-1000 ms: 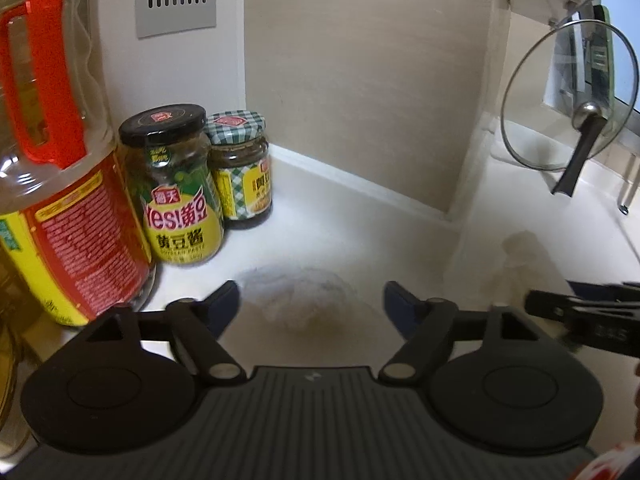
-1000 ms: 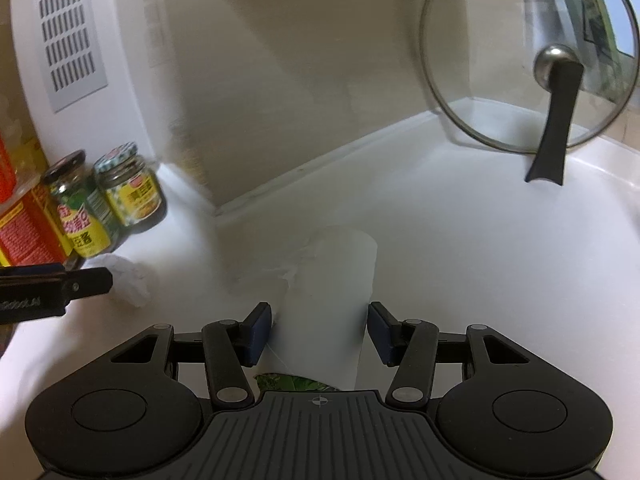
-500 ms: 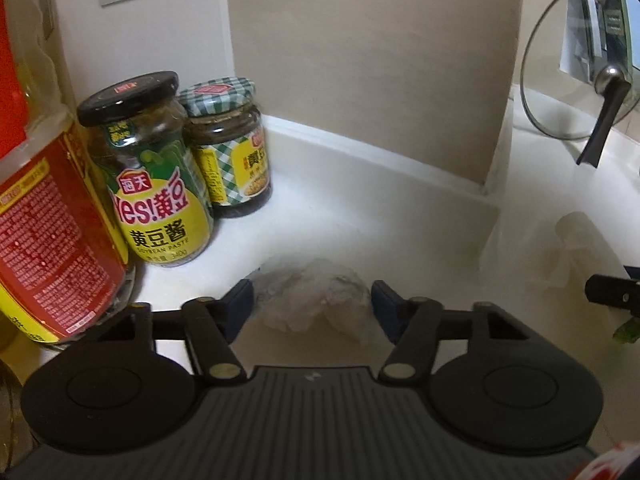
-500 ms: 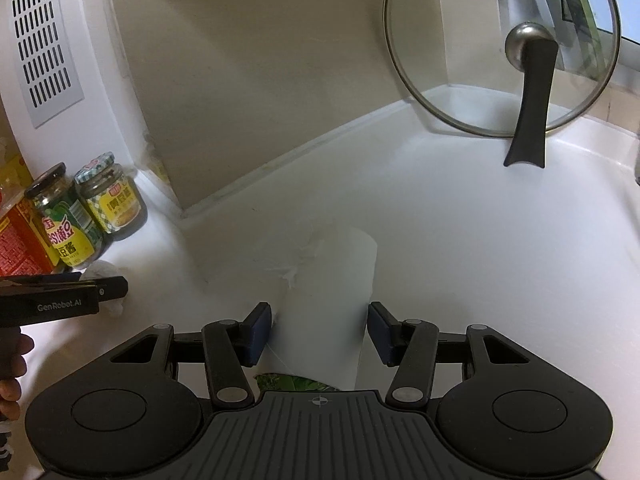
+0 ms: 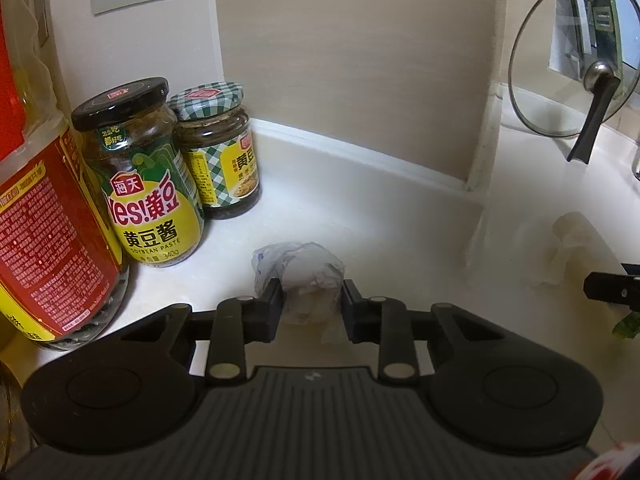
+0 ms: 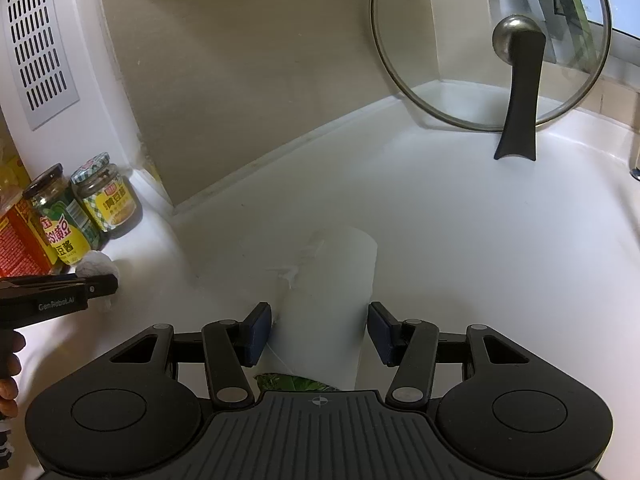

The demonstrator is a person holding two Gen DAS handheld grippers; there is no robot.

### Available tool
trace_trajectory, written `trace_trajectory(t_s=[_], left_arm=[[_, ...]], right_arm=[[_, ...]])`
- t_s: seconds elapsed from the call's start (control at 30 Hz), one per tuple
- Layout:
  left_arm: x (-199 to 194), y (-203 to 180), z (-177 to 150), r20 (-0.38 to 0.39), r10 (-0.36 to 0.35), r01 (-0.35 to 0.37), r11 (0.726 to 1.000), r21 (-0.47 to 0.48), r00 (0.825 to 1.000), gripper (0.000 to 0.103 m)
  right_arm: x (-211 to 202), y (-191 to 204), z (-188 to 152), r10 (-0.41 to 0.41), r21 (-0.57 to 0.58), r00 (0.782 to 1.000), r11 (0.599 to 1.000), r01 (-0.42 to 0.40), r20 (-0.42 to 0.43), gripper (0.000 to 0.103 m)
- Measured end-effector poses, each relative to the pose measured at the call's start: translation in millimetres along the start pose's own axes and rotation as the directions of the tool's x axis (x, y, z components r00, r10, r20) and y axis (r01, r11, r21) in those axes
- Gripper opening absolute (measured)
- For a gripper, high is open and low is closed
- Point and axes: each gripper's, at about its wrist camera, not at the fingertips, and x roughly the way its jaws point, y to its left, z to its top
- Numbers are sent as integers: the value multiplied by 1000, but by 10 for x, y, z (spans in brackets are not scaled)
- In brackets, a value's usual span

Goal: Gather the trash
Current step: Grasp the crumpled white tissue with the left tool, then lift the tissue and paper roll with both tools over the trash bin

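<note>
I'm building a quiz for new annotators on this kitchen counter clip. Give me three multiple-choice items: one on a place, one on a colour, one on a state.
1. Where does the crumpled wad of trash lie?
A. in front of the two sauce jars
B. under the glass lid
C. on top of a jar

2. What colour is the taller jar's cap?
A. red
B. black
C. white

3. How does the glass lid stand?
A. flat on the counter
B. upright on its edge by the wall
C. on a pot

Key: 1 A, the crumpled wad sits on the counter before the jars, between the closing left gripper fingers. 2 B, the taller jar has a black cap. 3 B, the glass lid stands on edge.
</note>
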Motion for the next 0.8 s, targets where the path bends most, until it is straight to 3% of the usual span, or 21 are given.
trace_trajectory(t_s=[0.8], left_arm=[[-634,-371,-114,41,-42,41,999,12,998,27]], right_arm=[[-360,-41,-31,81,-20,996,997,-80,37,53]])
